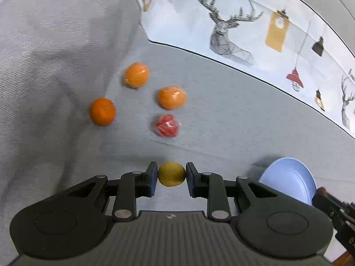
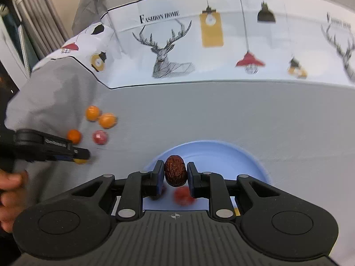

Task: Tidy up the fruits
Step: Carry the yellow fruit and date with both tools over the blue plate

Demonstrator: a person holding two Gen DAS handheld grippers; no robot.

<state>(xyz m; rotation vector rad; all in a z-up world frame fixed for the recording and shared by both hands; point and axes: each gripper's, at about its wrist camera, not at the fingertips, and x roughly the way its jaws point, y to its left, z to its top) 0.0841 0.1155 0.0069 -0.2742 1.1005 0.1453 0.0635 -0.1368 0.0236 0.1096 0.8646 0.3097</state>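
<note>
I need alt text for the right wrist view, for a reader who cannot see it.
The right tool grips a wrinkled brown date above a blue plate that holds a blurred red fruit. To the left, on grey cloth, lie three oranges and a red wrapped fruit.

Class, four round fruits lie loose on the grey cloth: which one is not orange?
The red fruit, wrapped in shiny film. It lies nearest the left gripper; the other three are orange.

Matt grey cloth (image 1: 221,119) is seen under glossy film-wrapped oranges (image 1: 172,97); a wrinkled, leathery date (image 2: 175,170) is shown over a smooth plastic-looking plate (image 2: 233,155).
</note>
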